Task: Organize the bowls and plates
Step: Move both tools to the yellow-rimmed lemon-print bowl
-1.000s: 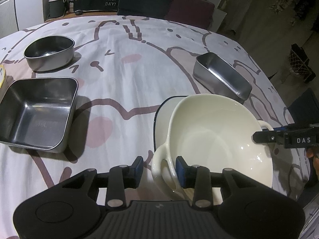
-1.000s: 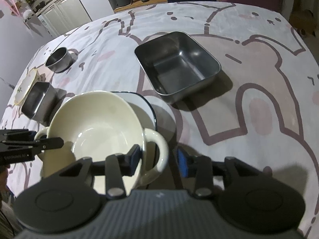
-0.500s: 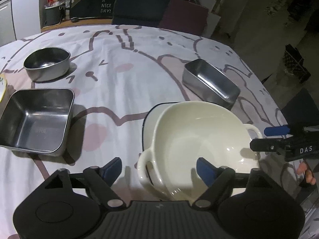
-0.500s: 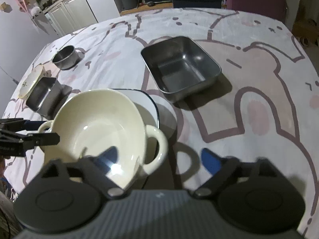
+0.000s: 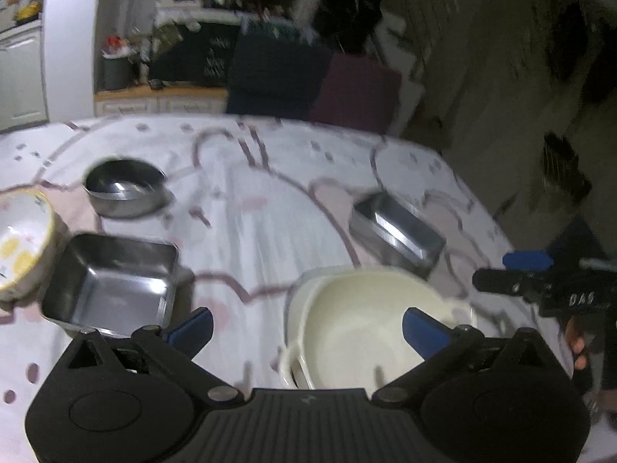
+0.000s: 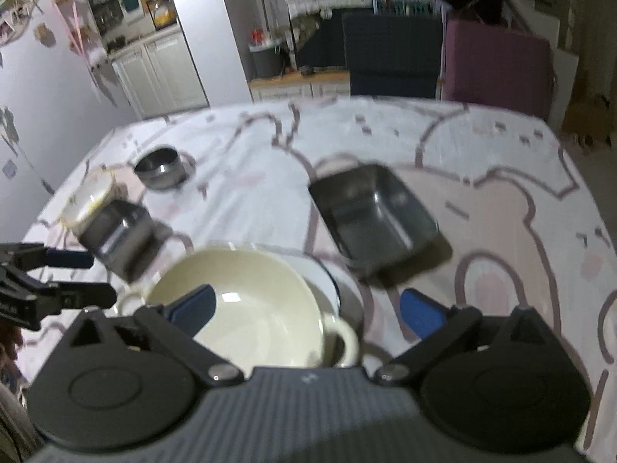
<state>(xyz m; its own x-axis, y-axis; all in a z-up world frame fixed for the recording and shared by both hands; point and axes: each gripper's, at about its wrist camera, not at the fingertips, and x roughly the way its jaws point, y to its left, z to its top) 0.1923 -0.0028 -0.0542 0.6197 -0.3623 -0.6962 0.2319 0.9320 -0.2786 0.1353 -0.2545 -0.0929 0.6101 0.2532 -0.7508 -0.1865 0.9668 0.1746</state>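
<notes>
Both grippers are seen spread wide with nothing held: the left gripper (image 5: pixel 306 326) with its blue-padded fingers (image 5: pixel 191 326) parted over the tablecloth, the right gripper (image 6: pixel 304 306) likewise released, its blue pads (image 6: pixel 418 310) well apart. Between them the cream-coloured, round ceramic bowl with two loop handles (image 6: pixel 246 306) is set on a white plate with a dark blue rim (image 6: pixel 327 274), the plate showing past the bowl's far side. The bowl's glazed inside is bare and glossy, and one handle is turned toward the right gripper.

A rectangular stainless-steel tray (image 6: pixel 372 216) is placed just beyond the plate, near but apart from it. On the left side, a square stainless-steel container (image 5: pixel 112 283), a round stainless-steel bowl (image 5: pixel 123 189) and a small white bowl with yellow flower print (image 5: pixel 23 247) are grouped; the printed bowl appears to touch the square container. A broad stretch of white tablecloth with pink cartoon outlines (image 6: pixel 501 212) lies open to the right of the tray, up to the table's edge. Both views are blurred.
</notes>
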